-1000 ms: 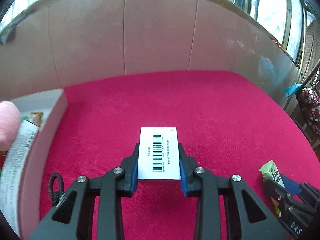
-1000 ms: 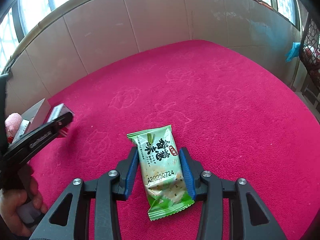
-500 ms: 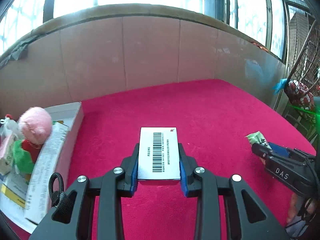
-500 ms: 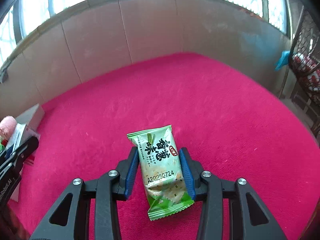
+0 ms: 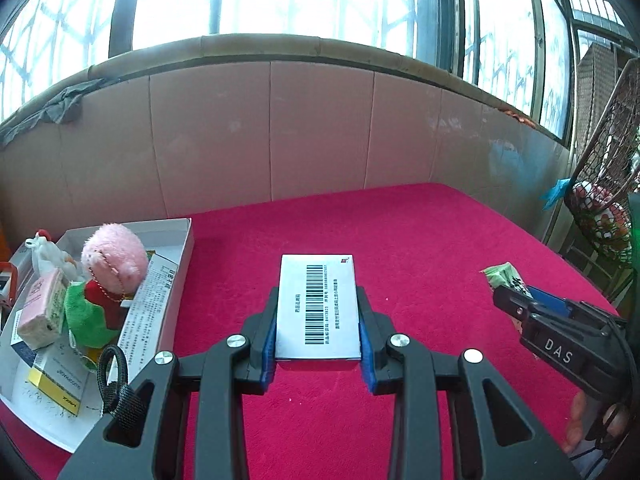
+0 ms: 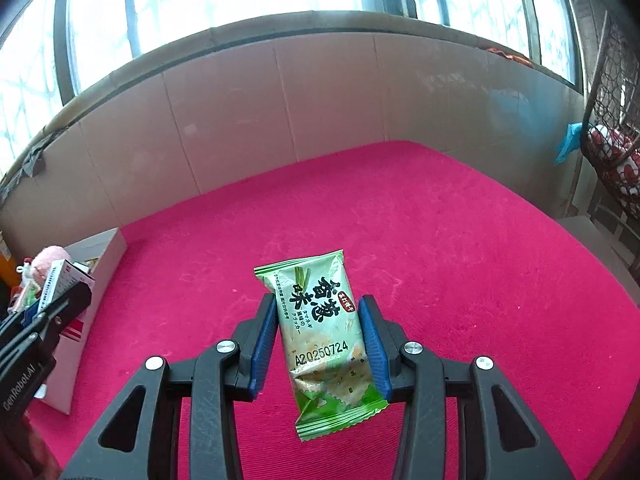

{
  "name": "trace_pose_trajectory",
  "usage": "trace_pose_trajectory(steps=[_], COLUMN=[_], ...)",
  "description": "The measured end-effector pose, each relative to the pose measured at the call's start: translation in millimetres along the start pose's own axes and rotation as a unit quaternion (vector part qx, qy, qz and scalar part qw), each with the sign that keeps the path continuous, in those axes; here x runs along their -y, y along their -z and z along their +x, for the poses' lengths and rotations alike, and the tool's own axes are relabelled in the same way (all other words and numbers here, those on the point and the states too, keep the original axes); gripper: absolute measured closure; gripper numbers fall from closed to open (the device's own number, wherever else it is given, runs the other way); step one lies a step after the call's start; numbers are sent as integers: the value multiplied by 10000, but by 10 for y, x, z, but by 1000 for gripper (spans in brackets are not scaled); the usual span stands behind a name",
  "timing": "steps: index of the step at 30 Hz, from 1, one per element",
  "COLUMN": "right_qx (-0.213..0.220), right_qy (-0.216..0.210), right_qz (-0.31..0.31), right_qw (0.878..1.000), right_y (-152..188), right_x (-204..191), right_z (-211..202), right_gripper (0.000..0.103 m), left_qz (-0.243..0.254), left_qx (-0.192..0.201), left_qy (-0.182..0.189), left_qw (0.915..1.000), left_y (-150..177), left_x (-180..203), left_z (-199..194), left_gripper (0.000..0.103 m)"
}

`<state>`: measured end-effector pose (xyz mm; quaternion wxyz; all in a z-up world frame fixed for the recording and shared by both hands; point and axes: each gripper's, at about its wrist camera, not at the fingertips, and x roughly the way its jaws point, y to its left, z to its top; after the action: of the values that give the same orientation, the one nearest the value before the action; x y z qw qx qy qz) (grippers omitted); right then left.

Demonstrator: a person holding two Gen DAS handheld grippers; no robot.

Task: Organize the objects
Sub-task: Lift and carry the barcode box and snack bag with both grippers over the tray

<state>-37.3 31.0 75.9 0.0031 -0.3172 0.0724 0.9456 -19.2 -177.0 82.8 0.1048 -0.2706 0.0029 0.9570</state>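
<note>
Left gripper [image 5: 318, 316]: blue pads pinched tight on the long edges of a white box [image 5: 318, 306], held clear above the red cloth [image 5: 420, 248].
White box: flat, rectangular, one black barcode face-up (small print beside it, too fine to read).
Right gripper [image 6: 320, 330]: clamped on a green snack packet [image 6: 324, 340], blue pads on both its sides.
Green snack packet: glossy, dark lettering, code A20250724, crimped ends; it juts past the fingertips.
Count: two grippers, one box, one packet held.
White tray [image 5: 182, 268]: left of the box, holding a pink plush [image 5: 114, 258] and cartons.
</note>
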Motion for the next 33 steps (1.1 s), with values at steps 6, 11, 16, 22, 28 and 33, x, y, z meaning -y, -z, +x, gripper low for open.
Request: trace_pose_trajectory(steps=[6, 11, 16, 22, 28, 33], right_qx=[98, 130, 168, 191, 186, 203], right_qy=[-151, -269, -398, -553, -667, -723], right_qz=[-132, -293, -490, -738, -965, -1137], right_qw=[9998, 9991, 9979, 9956, 9929, 9907], right_y=[-65, -96, -121, -131, -109, -100], right_x=[-191, -387, -586, -867, -1114, -1277], right_z=[-120, -192, -246, -296, -328, -373], right_gripper=[58, 58, 58, 58, 58, 58], left_qz=[-63, -181, -304, -526, -706, -794], left_qx=[170, 267, 399, 473, 542, 599], left_qy=[-13, -52, -131, -259, -349, -401], left_qw=[9998, 9995, 9987, 9972, 9954, 9942], left_y=[-19, -43, -63, -58, -43, -40], left_x=[-54, -169, -316, -560, -756, -874], left_z=[-170, -271, -383, -462, -544, -594], left_gripper=[72, 72, 72, 72, 72, 72])
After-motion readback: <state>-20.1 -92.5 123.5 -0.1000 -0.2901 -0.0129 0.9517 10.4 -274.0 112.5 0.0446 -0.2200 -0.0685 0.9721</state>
